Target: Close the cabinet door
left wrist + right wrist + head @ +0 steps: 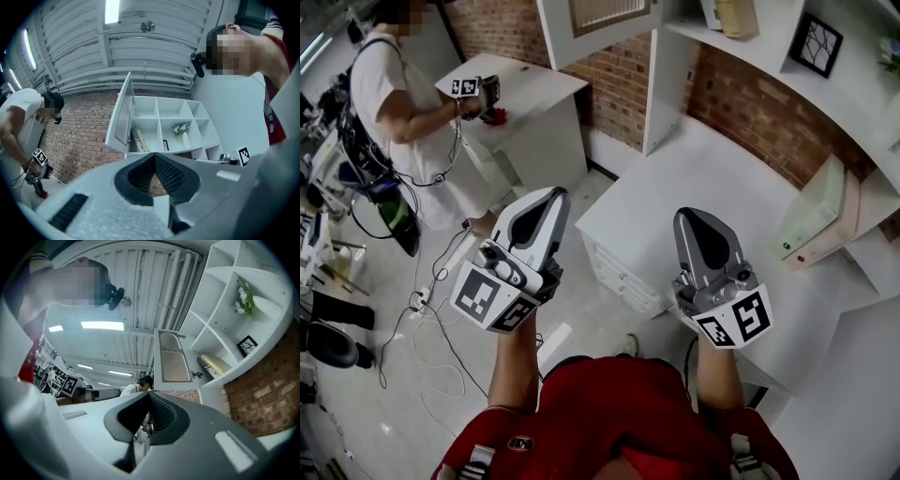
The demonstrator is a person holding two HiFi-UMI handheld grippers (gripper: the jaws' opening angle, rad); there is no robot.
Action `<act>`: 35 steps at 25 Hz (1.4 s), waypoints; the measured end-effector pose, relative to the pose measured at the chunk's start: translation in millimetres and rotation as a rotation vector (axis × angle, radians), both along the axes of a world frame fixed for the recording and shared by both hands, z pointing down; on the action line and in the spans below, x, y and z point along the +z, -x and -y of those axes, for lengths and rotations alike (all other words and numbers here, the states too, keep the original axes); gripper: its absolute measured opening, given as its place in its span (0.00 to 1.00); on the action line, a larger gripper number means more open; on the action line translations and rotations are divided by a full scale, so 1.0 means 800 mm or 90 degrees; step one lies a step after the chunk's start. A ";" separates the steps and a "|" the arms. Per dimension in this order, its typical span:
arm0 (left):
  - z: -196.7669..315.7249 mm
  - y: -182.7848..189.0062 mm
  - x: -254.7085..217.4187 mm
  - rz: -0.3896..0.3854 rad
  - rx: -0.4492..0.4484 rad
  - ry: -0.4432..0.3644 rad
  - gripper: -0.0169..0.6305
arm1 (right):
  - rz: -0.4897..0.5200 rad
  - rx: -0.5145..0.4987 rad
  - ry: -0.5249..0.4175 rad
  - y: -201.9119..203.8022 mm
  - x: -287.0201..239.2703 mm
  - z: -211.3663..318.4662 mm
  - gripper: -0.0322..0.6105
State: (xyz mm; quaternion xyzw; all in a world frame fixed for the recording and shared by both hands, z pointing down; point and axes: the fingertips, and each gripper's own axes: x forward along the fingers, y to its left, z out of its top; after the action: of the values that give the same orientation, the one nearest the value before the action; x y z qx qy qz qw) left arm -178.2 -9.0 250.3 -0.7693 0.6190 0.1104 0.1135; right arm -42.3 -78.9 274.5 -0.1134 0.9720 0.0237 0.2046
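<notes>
While the cabinet door (595,23) stands swung wide open from the left edge of the white shelf unit (862,103), neither tool touches it. In the head view it juts out at the top of the frame, in front of the brick wall (619,84) and well apart from both tools. The left tool (547,194) is held up over the floor (581,309) with its jaws closed tip to tip and nothing between them. The right tool (690,215) is raised beside it over the edge of the white surface (694,169), its jaws likewise pressed together and empty. Both are carried in front of the wearer's red shirt (619,412), and each marker cube faces the head camera. The left gripper view shows the door edge-on, hanging out to the left of the open compartments, where books (138,140) lean in the one just behind it and white flowers (180,129) sit in the next. The right gripper view shows the door's face with its ribbed inset panel, above the closed tips. A framed picture (816,42) stands on a shelf to the right. A second person (394,94) in a white shirt stands at another white table (534,80) on the left, holding a separate device with a marker cube.
</notes>
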 end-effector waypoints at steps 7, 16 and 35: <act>0.044 0.018 -0.020 0.035 -0.016 0.004 0.03 | 0.002 -0.024 0.007 0.021 -0.002 0.040 0.07; 0.084 0.072 -0.042 0.043 0.009 -0.012 0.03 | -0.013 0.001 -0.006 0.061 -0.005 0.059 0.07; 0.178 0.178 -0.085 0.028 0.150 -0.055 0.19 | -0.053 0.118 -0.031 0.145 -0.007 0.109 0.07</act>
State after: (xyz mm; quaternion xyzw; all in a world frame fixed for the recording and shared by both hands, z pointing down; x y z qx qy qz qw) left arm -320.3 -151.3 182.2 -0.8332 0.5165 0.1322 0.1465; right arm -158.6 -166.2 268.6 -0.1968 0.9640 0.0710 0.1639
